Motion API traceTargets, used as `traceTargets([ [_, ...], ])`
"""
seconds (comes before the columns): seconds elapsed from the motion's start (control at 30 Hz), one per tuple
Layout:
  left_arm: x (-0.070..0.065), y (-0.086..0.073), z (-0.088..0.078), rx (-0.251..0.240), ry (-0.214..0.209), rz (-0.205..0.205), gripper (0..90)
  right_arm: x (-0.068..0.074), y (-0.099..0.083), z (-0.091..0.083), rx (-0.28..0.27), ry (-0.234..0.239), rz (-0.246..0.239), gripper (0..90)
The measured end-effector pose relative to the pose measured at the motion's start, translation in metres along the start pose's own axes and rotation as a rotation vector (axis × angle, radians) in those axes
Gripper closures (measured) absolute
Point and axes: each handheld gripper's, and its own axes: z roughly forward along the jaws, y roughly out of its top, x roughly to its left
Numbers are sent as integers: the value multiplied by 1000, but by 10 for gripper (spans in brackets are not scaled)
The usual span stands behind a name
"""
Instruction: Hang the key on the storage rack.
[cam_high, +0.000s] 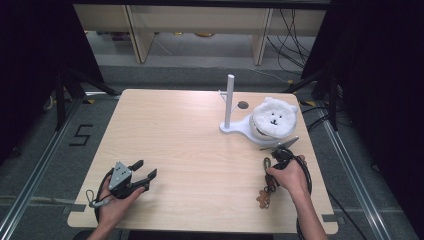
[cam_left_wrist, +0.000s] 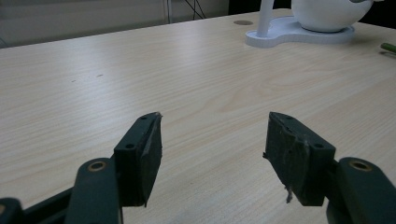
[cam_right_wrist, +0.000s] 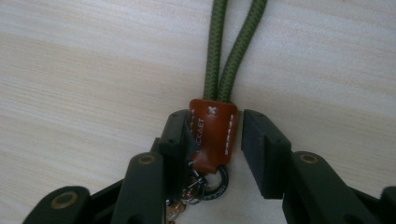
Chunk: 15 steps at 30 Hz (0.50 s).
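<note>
brown leather tab (cam_right_wrist: 211, 135) of a keychain sits between my right gripper (cam_right_wrist: 212, 140) jaws, which stand narrow about it, the left jaw touching, a slim gap at the right. its green cord (cam_right_wrist: 231, 51) runs forward over the wooden table (cam_high: 190, 140). my left gripper (cam_left_wrist: 212, 154) rests near the table's front left, jaws wide, holding nothing. a white stand (cam_high: 235, 125) carries a plush bear (cam_high: 274, 117) at far right.

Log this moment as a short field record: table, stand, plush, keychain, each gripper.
table: light wood
stand: white, upright post, far right part of table
plush: white bear-face item on stand base
keychain: green cord through brown leather tab, metal ring below
left gripper: jaws wide apart, nothing between
right gripper: jaws around leather tab, small gap on one side
</note>
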Motion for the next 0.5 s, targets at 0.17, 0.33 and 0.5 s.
traceTargets([
  [0.17,0,0,0,-3,-2,-3,358,2,1,3,17,-2,-6,671],
  [0.33,0,0,0,-4,-3,-4,358,3,2,3,33,-11,-19,716],
  [0.5,-1,0,0,-1,-4,-1,358,5,0,-1,20,-3,-28,767],
])
